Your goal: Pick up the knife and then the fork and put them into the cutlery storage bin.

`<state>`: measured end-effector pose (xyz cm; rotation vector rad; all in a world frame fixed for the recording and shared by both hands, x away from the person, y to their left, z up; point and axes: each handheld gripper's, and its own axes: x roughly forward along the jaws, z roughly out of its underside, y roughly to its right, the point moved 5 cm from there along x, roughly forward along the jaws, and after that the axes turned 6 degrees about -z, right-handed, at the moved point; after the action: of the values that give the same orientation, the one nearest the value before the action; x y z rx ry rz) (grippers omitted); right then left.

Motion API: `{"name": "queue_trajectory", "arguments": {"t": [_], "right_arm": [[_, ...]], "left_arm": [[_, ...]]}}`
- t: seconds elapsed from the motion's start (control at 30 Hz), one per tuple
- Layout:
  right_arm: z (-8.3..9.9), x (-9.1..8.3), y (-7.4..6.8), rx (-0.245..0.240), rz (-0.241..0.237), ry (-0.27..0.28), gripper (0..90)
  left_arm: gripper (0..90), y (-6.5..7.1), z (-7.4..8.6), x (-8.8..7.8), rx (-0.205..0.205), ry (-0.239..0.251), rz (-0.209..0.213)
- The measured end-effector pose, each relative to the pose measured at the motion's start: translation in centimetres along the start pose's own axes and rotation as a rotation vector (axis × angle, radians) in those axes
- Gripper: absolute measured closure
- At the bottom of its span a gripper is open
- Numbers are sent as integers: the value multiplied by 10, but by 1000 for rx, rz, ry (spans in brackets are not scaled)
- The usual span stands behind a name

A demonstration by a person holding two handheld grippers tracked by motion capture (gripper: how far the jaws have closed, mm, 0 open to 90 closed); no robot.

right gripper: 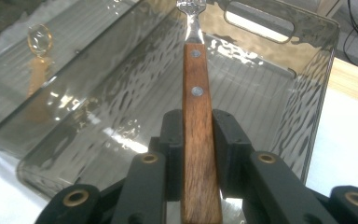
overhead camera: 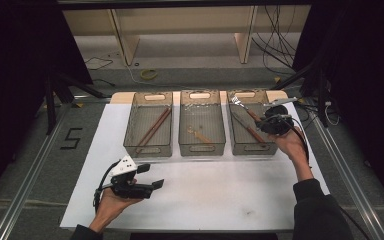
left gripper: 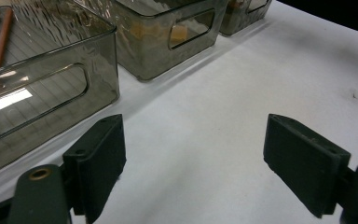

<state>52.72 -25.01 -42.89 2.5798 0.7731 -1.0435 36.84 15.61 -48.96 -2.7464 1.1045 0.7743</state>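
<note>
My right gripper hangs over the right-hand clear bin, shut on the wooden handle of a fork whose metal tines point toward the bin's far left corner. In the right gripper view the fork's handle is pinched between both black pads, with the bin's ribbed floor below. A second wooden-handled utensil lies in that bin. Near the table's front left, my left gripper rests open in a hand. Its pads stand wide apart over bare white table.
Three clear bins sit in a row at the back of the white table. The left bin holds brown chopsticks; the middle bin holds an amber spoon. Cables and shelf legs lie beyond the table.
</note>
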Motion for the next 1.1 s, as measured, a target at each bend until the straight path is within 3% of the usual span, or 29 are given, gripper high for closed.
{"name": "queue_trajectory", "arguments": {"t": [0.57,0.87,1.1], "right_arm": [[-2,16,3,9,36,-76,757],[2,22,4,25,25,-113,752],[1,18,8,52,26,-86,604]], "left_arm": [[198,1,-1,-1,0,9,0],[199,3,0,1,6,0,6],[197,3,0,2,8,-2,8]]}}
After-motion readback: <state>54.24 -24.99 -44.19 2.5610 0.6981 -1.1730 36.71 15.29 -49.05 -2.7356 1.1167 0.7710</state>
